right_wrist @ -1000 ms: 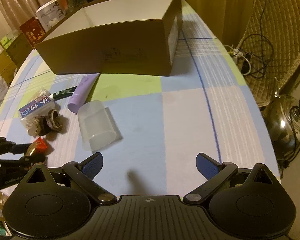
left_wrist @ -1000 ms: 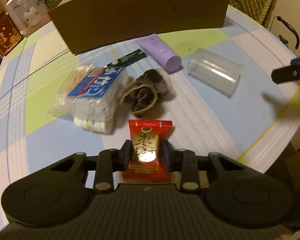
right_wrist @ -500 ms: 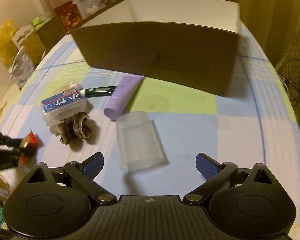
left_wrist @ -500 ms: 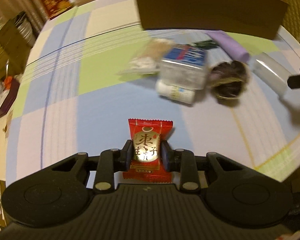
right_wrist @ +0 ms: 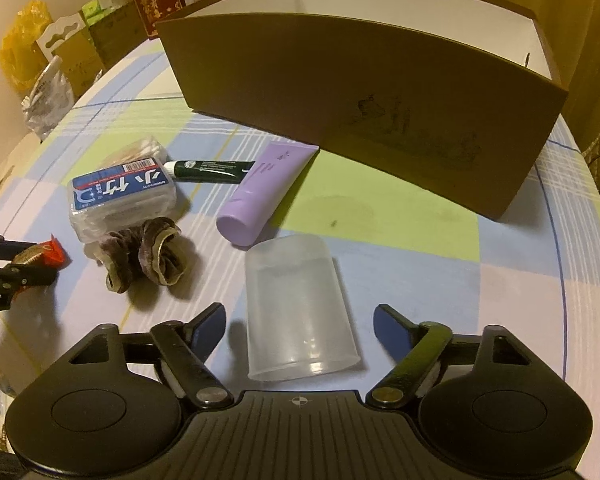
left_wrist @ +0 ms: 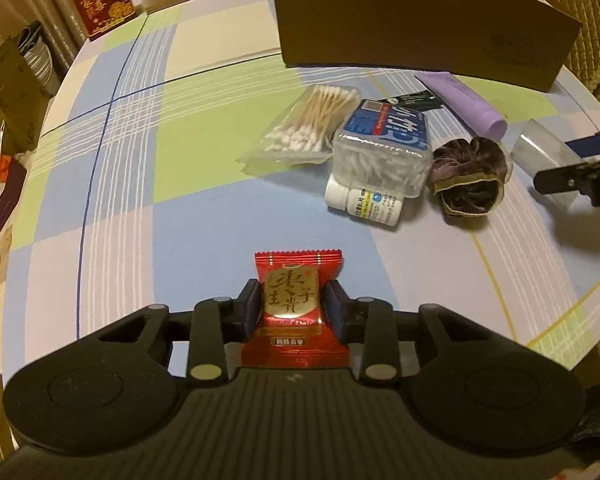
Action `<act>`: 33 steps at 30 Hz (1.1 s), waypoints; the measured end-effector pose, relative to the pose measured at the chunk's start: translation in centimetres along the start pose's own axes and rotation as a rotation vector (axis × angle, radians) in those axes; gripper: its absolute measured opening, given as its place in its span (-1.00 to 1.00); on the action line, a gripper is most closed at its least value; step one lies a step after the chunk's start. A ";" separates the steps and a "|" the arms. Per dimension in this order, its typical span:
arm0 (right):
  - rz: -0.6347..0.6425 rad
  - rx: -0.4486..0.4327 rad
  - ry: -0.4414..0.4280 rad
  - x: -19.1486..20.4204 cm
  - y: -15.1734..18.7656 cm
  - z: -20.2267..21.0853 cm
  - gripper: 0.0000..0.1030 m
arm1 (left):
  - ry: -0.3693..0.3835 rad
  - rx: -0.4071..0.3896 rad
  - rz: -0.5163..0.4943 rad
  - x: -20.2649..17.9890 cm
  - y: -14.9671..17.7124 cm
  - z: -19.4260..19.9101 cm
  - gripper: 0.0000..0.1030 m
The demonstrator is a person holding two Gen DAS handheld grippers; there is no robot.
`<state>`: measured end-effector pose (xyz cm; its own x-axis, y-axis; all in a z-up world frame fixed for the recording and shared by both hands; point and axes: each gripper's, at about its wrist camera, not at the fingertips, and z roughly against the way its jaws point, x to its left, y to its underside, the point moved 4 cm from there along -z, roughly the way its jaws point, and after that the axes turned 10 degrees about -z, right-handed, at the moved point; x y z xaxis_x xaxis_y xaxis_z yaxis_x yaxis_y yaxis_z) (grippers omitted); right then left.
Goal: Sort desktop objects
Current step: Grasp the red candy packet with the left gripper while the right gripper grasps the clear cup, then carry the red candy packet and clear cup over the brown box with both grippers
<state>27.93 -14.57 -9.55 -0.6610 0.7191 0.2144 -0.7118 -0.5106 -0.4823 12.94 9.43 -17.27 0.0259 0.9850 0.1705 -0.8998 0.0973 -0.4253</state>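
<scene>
On my left wrist camera, the left gripper [left_wrist: 292, 312] has its pads against both sides of a red candy packet [left_wrist: 293, 312], though the jaws are easing apart; the packet sits between them above the checked tablecloth [left_wrist: 112, 184]. Beyond it I see a bag of cotton swabs [left_wrist: 304, 128], a clear swab box [left_wrist: 382, 148] lying on a white pill bottle [left_wrist: 364, 202], and a scrunchie [left_wrist: 470, 180] just to the right. A purple tube [left_wrist: 462, 102] lies near the brown cardboard box [left_wrist: 420, 28], and the right gripper's fingers [left_wrist: 576, 172] reach in at the right edge, over a clear cup [left_wrist: 540, 152]. On my right wrist camera, the right gripper [right_wrist: 300, 326] stands wide with its jaws closing; the clear cup [right_wrist: 300, 312] lies on its side between the blue pads, neither pad touching it. Left of it are the scrunchie [right_wrist: 144, 256], the swab box [right_wrist: 120, 200], a dark green tube [right_wrist: 212, 170] and the purple tube [right_wrist: 268, 190]. The cardboard box [right_wrist: 360, 112] stands open behind them. At the far left the left gripper [right_wrist: 8, 264] holds the candy packet [right_wrist: 44, 254].
</scene>
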 end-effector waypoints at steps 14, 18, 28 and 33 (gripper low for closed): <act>0.008 -0.018 0.021 0.1 -0.3 0.2 -0.03 | 0.017 -0.003 -0.037 0.7 -0.6 0.0 -0.51; -0.022 -0.025 0.011 -0.1 -0.4 0.9 -0.03 | 0.012 -0.024 -0.043 1.3 -1.2 0.6 -0.51; -0.060 -0.085 -0.006 0.4 -2.2 3.8 -0.03 | -0.019 -0.118 -0.058 2.9 -4.8 3.3 -0.51; -0.070 -0.127 -0.016 0.8 -3.6 5.4 -0.03 | -0.011 -0.178 -0.082 2.9 -7.4 4.4 -0.51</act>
<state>28.68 -14.71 -3.09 -0.6152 0.7428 0.2641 -0.7211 -0.3948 -0.5694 17.80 10.98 -9.74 0.0898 0.9713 0.2204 -0.8035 0.2014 -0.5601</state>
